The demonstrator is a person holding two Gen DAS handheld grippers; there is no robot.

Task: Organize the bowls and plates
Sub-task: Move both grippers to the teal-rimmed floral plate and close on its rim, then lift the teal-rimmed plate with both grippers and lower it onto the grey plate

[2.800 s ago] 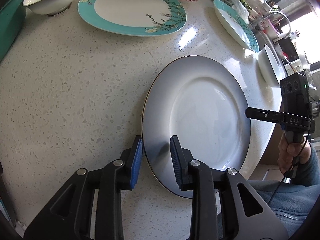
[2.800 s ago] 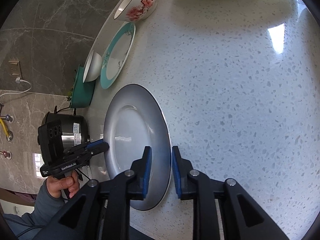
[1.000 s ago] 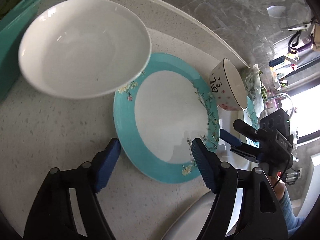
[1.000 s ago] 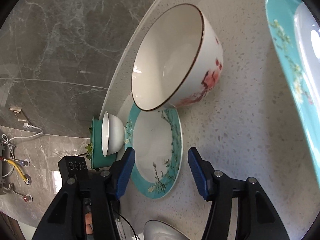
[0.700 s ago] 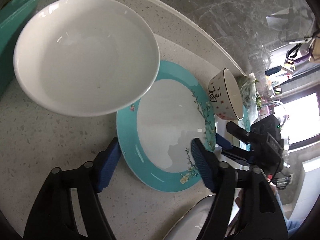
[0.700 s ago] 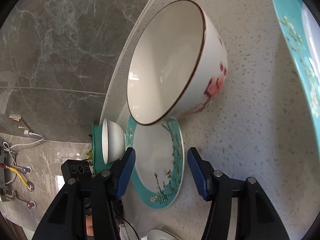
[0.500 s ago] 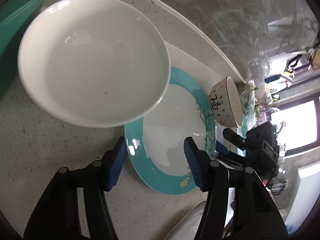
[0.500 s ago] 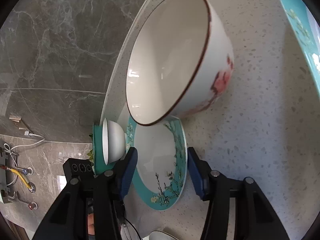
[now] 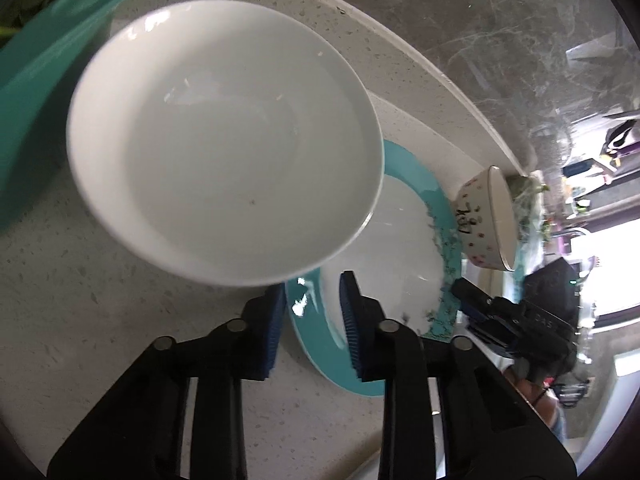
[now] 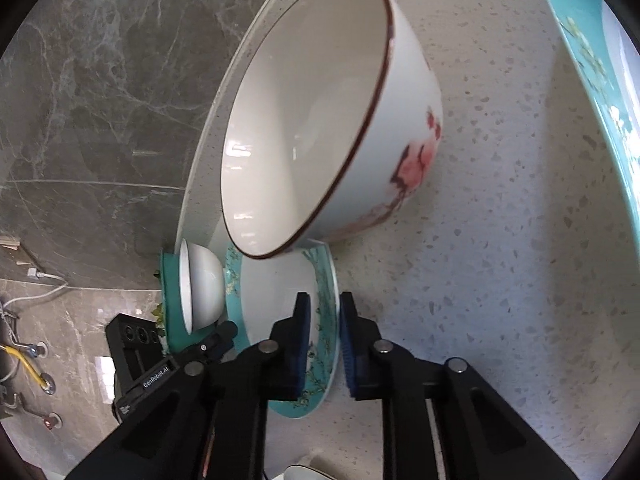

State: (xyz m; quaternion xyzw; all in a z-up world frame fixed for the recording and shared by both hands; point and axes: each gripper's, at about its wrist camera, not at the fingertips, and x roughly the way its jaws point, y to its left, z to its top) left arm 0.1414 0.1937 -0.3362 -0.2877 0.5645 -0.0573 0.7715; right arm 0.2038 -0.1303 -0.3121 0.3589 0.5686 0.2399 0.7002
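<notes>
left gripper (image 9: 312, 320) closing on teal plate (image 9: 404, 272) rim; right gripper (image 10: 322, 338) clamped on opposite rim. lift level, evenly, clear of white bowl (image 9: 224, 144).

Both grippers angled downward, side by side
Left gripper (image 9: 312, 312) jaws closing; right gripper (image 10: 323, 336) jaws shut narrow.

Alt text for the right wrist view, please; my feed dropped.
The right claw is shut on the rim of a teal plate on the speckled counter. A white bowl with pink blossoms stands just beyond it.
</notes>
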